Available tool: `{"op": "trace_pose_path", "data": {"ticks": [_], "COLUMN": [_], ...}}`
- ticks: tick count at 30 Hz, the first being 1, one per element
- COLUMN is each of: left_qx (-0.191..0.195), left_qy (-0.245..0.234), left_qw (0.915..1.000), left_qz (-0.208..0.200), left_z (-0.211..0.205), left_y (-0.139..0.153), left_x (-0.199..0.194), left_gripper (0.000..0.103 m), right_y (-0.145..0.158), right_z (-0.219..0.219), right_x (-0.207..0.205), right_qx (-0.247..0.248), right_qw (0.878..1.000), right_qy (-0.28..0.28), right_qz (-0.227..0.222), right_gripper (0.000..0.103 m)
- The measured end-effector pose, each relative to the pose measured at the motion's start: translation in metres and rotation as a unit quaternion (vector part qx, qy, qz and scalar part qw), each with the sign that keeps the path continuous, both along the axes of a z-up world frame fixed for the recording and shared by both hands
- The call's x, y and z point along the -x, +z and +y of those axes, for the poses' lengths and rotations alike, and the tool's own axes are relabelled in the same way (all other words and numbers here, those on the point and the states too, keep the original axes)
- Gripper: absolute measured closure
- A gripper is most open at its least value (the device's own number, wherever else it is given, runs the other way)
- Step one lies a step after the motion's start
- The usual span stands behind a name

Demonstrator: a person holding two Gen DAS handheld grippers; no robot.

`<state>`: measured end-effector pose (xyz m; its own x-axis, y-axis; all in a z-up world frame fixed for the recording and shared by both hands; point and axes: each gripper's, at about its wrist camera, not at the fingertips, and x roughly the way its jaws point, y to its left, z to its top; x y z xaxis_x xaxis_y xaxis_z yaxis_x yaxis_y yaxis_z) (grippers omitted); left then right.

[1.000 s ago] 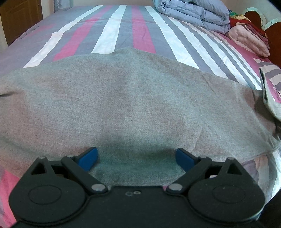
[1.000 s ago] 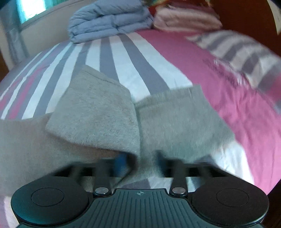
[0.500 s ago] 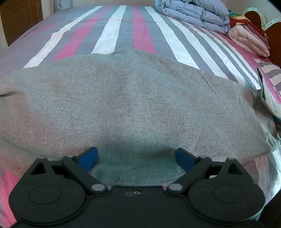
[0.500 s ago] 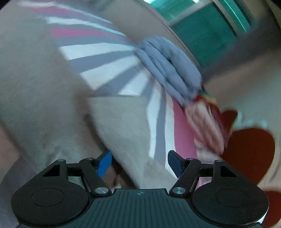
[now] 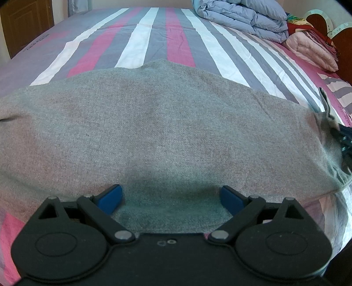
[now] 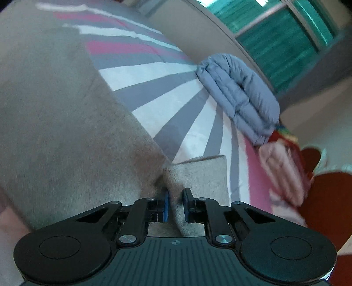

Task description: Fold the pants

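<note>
So the pants lie mostly spread across the striped bed — folding looks barely begun. The right gripper pinches 1 bunched edge of cloth near a turned-over flap, while the left gripper sits spread wide over the near hem, gripping nothing.

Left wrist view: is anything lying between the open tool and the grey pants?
Nothing visible. The left tool sits open directly over the grey pants, bare fabric between its fingers. The folded blue duvet and pink blanket lie far off.
</note>
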<state>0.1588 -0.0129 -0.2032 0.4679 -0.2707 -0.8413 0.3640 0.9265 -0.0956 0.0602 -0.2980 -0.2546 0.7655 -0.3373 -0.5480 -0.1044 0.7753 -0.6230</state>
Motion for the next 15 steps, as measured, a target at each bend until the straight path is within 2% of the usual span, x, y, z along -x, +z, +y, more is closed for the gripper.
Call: {"op": "trace_pose_path", "data": {"ticks": [2, 5, 8, 11, 13, 15], "left_qx": [-0.001, -0.002, -0.003, -0.004, -0.006, -0.008], "left_qy": [0.000, -0.001, 0.000, 0.001, 0.002, 0.003], "left_qw": [1.0000, 1.0000, 1.0000, 1.0000, 1.0000, 0.9999], "left_qz": [0.000, 0.000, -0.002, -0.003, -0.004, -0.005], "left_z": [0.000, -0.001, -0.001, -0.002, -0.003, -0.005], "left_y": [0.000, 0.000, -0.001, -0.001, -0.001, -0.002], "left_x": [0.000, 0.000, 0.001, 0.002, 0.002, 0.003], "left_gripper": [0.013, 0.012, 0.012, 0.012, 0.012, 0.012], "right_y": [0.015, 0.056, 0.103, 0.146, 0.157, 0.152], "right_z": [-0.008, -0.026, -0.046, -0.070, -0.095, -0.124], "right_x": [0.004, 0.013, 0.019, 0.032, 0.041, 0.049], "right_qx": [-0.048, -0.123, -0.158, -0.171, -0.197, -0.218], "right_qw": [0.999, 0.990, 0.981, 0.972, 0.964, 0.957], "right_qy": [-0.012, -0.037, -0.041, -0.046, -0.075, -0.118], "right_qz": [-0.017, -0.064, -0.109, -0.156, -0.162, -0.152], "right_gripper": [0.093, 0.094, 0.094, 0.094, 0.094, 0.094]}}
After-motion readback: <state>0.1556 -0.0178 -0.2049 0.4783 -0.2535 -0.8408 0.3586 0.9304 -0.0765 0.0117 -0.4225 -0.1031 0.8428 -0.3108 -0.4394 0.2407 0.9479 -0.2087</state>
